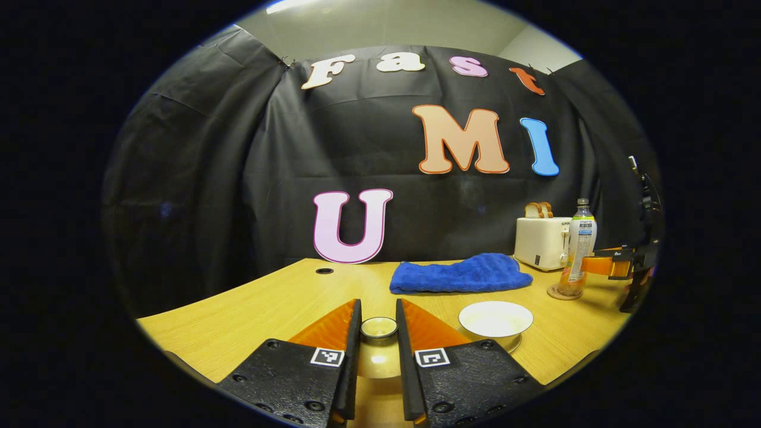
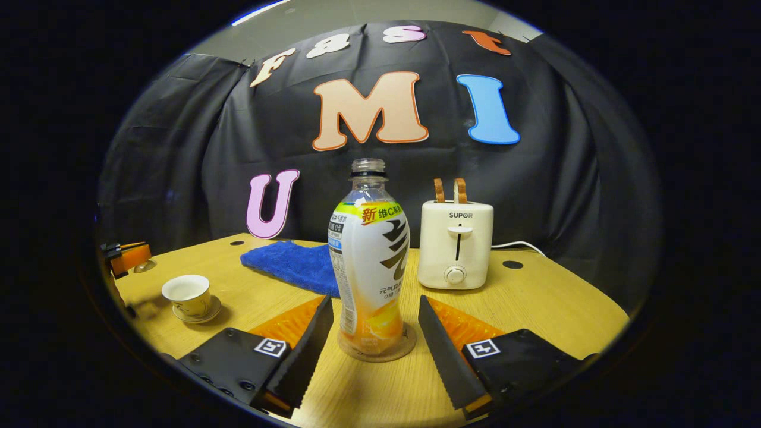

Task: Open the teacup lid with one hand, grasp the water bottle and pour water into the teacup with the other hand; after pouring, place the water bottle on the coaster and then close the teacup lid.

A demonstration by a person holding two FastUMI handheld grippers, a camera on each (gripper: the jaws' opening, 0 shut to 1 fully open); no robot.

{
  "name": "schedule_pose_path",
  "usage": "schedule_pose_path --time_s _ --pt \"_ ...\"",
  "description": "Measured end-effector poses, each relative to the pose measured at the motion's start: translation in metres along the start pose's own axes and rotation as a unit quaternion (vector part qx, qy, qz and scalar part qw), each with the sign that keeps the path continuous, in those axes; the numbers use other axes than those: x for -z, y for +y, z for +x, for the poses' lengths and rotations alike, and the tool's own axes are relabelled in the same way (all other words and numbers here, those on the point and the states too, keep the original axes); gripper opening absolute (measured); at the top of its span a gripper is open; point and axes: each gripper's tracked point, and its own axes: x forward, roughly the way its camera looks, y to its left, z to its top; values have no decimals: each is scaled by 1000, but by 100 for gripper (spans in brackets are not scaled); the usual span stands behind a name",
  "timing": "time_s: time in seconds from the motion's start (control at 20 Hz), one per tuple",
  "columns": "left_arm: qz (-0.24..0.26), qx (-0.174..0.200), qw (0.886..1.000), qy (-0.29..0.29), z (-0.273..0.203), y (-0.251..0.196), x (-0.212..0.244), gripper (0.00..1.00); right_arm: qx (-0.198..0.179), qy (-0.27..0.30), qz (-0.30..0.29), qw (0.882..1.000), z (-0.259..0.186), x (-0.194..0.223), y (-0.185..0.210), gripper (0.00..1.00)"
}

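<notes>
The left gripper (image 1: 379, 333) is sitting with its fingers narrowed around the teacup lid (image 1: 379, 326), pinching the knob from both sides as far as I can tell; the contact looks real but the fisheye is making it hard to swear to. The lid is hanging off to the left of the open teacup (image 1: 495, 319), which is standing on its saucer just beside the right finger, so the lid is already off and being held clear.

Over on the other side, the right gripper (image 2: 374, 324) is spread wide, with the water bottle (image 2: 368, 261) standing upright between the fingers and a visible gap on each side, so nothing is being squeezed. The bottle is resting on the coaster (image 2: 404, 348), cap off, long axis straight up, dead ahead of the fingers.

My guess is that the bottle is either about to be grabbed or has just been set down; I can't tell which. Either way the teacup (image 2: 189, 292) is lying well off to the left of the bottle, nearer the left gripper (image 2: 128, 257), so the lid hand is the one placed to reach it.

A blue towel (image 2: 291, 264) and a toaster (image 2: 456, 244) are sitting behind, out of the way.
</notes>
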Motion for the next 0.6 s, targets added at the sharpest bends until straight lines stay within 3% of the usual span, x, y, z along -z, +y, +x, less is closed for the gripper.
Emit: schedule_pose_path --time_s 0.25,0.35,0.5,0.6 --pt "-1 53 999 -2 14 -33 -1 29 17 -45 5 999 -21 -14 -6 93" --pt "-1 76 997 -2 19 -47 0 29 31 -64 6 997 -32 -19 -10 89" --pt "-2 114 993 -2 26 -68 -1 29 42 -69 7 997 -45 -18 -13 92" --pt "-2 141 990 -4 28 -82 -2 29 45 -70 7 997 -56 -18 -13 89"
